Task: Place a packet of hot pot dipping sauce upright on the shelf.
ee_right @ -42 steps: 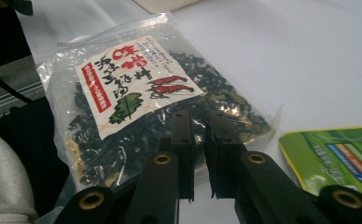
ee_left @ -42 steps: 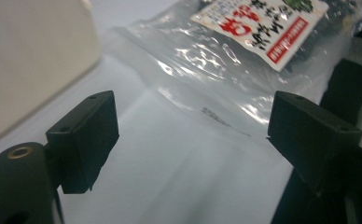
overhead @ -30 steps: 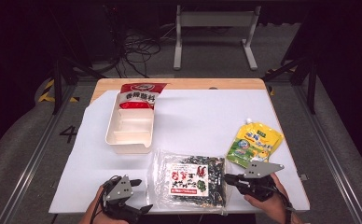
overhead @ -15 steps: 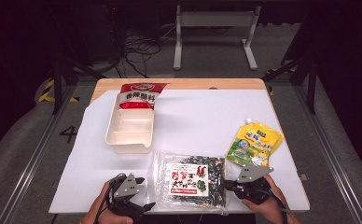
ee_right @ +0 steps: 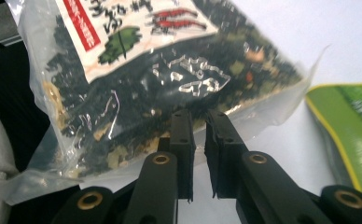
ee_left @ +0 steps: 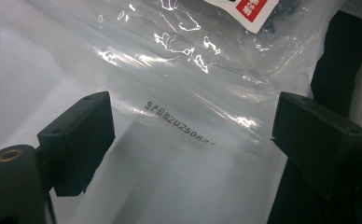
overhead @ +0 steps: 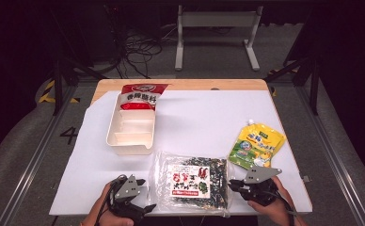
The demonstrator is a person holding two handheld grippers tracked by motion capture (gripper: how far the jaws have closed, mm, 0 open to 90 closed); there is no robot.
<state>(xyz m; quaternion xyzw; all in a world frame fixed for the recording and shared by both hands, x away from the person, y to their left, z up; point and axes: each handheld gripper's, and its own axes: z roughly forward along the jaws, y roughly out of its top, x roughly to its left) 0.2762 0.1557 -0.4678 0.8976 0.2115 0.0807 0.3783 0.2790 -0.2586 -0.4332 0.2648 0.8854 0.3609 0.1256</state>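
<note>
Easing the right tool (ee_right: 198, 122) a little wider, you left its jaws narrow with a thin gap at the seaweed bag's (overhead: 192, 181) edge, low and centre on the desk (overhead: 199, 117). Your left tool (ee_left: 188, 128) stood wide over the bag's clear seal, gripping nothing, so a two-handed lift looked unready.

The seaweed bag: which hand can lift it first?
Probably the right: its tongs sit nearly shut at the seaweed bag's edge, having just opened slightly. The left tongs gape wide over its clear flap.
</note>
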